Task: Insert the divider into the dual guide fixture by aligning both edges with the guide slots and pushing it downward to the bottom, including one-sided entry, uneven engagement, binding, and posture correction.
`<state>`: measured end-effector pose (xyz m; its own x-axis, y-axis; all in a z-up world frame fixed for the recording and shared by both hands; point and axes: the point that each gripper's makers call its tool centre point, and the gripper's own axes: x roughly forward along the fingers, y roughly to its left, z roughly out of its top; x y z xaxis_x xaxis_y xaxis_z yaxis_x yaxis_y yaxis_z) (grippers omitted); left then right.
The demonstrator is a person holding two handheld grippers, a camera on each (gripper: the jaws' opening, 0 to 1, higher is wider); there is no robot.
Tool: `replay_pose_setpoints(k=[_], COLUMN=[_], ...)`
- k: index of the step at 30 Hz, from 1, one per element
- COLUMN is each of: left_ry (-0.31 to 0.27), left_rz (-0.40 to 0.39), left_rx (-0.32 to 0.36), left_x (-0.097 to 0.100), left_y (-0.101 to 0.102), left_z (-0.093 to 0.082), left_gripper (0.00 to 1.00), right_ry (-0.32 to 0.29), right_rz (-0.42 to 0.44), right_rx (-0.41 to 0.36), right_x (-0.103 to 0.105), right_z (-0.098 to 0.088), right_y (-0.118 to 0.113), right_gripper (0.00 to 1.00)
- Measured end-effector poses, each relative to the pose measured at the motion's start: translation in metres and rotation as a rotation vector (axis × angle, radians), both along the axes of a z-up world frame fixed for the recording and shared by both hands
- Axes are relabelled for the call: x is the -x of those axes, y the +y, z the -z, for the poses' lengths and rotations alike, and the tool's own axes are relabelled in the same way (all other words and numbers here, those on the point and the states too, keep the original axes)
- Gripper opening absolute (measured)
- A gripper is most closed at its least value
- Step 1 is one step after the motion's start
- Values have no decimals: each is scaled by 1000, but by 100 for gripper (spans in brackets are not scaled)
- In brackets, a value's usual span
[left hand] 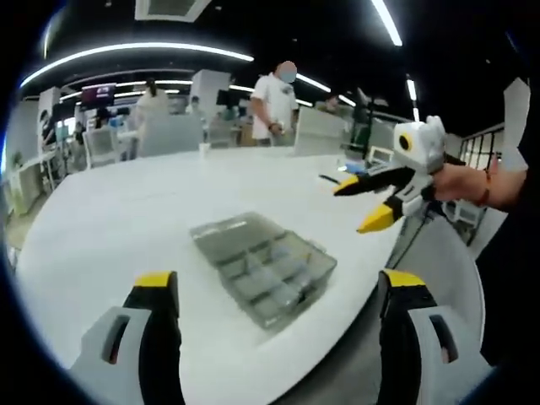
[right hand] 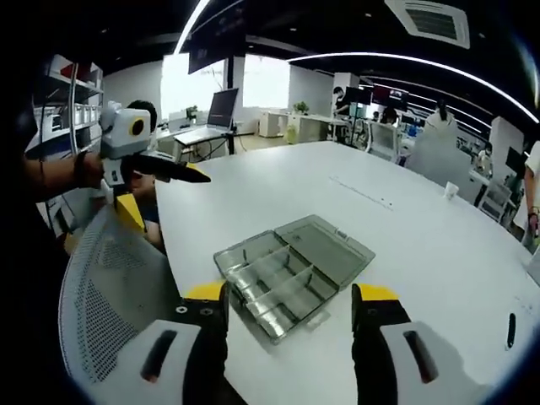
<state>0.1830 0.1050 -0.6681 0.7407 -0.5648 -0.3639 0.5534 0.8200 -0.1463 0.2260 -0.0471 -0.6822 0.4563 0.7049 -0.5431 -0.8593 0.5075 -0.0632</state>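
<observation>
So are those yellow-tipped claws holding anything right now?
No. Both the left claw and right claw are open and empty, above the clear compartment box on the table.

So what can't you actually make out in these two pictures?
- Clear plastic compartment box with its open lid: in both views, too small and see-through to tell loose dividers from fixed walls.
- Small dark object on the white table, right gripper view: too small to identify.
- Background people, left gripper view: distant, blurred.
</observation>
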Motion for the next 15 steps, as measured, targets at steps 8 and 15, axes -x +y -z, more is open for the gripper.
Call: replay_pose_setpoints(k=[8,15], left_ry=[8,-13], left_rz=[24,29], left_rx=[-15,-35], left_x=[-3,-4], left_y=[-1,-1], left_z=[5,3], left_gripper=[99,98], right_ry=[-3,19], right_rz=[52,114], right_rx=[-34,-69], right_x=[5,10], right_z=[-2,-2], right_y=[-14,-26], right_gripper=[69,70])
